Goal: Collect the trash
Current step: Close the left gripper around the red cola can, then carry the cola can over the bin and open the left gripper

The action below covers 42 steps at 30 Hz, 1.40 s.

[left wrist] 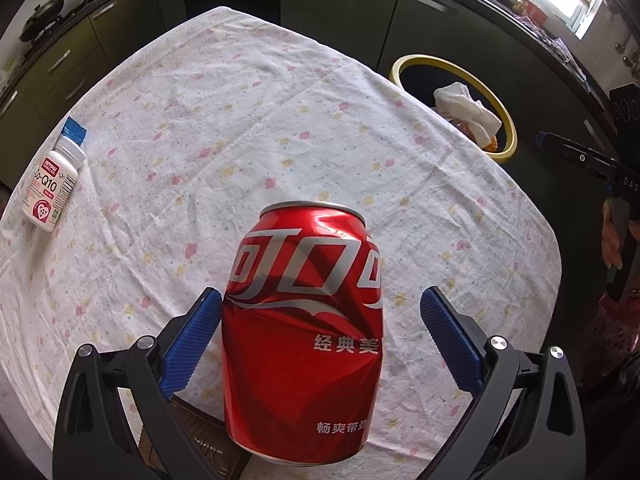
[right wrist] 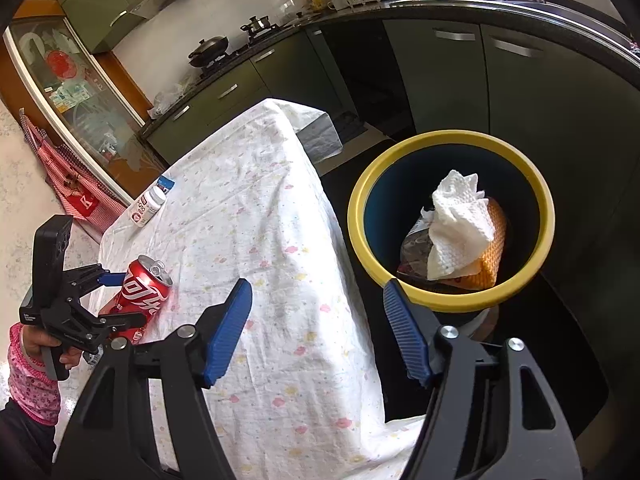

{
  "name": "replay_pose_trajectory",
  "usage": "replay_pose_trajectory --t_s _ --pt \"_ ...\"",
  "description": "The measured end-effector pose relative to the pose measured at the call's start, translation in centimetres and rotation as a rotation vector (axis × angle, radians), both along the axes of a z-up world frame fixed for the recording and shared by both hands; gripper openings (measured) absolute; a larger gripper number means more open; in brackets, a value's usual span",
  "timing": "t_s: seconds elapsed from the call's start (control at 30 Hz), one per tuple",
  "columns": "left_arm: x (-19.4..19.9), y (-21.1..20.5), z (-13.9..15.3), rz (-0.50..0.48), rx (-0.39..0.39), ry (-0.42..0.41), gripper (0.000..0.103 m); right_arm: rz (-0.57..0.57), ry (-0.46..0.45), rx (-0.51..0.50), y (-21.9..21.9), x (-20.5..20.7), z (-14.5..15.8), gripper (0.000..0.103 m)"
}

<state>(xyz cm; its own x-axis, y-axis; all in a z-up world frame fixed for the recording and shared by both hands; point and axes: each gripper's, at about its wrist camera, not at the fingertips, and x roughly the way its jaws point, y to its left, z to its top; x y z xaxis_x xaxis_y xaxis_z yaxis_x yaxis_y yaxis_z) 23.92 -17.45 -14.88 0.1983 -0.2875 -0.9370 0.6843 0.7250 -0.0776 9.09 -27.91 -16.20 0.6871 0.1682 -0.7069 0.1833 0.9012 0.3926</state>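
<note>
Red can (left wrist: 304, 332), pastel-flecked white tablecloth (left wrist: 260, 120), yellow-rimmed blue bin (right wrist: 452, 304), blue-padded black fingers (left wrist: 192, 340).

The left wrist view sits low and very near a dented red cola can (left wrist: 302, 332), which fills the lower middle of the frame between the blue fingers (left wrist: 192, 344). It faces across the cloth-covered desk (left wrist: 248, 128) toward dark kitchen cabinets, with the yellow-rimmed bin (left wrist: 505, 120) far right. The right wrist view looks from higher up, down past its own fingers (right wrist: 230, 332) over the desk's corner (right wrist: 280, 216) and into the bin (right wrist: 360, 200), which is close. Both views share the desk, the can (right wrist: 140, 296), the bin, and a white supplement bottle (left wrist: 52, 184) (right wrist: 149, 205). The right view also takes in the left gripper (right wrist: 110, 298) at its left edge.
</note>
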Motion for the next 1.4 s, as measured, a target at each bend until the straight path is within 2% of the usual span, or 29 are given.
replay_pose_trajectory --t_s 0.33,0.67,0.97,1.17,1.4 --pt "-0.2 -0.4 -1.3 0.003 0.07 -0.006 0.071 0.004 0.015 0.012 -0.2 0.3 -0.7 0.066" --pt "-0.7 -0.4 -0.9 0.002 0.057 -0.014 0.069 0.009 0.015 0.01 -0.1 0.3 -0.8 0.066" --pt "-1.4 -2.2 2.1 -0.031 0.013 -0.06 0.069 -0.004 0.005 0.012 -0.9 -0.2 -0.8 0.066" --pt "-0.6 -8.3 4.3 -0.114 -0.013 -0.08 0.069 -0.065 -0.024 0.019 -3.8 -1.8 -0.5 0.066" --pt "1.3 -20.6 4.0 -0.245 -0.042 -0.047 0.069 -0.194 -0.026 0.003 -8.6 -4.8 -0.9 0.066"
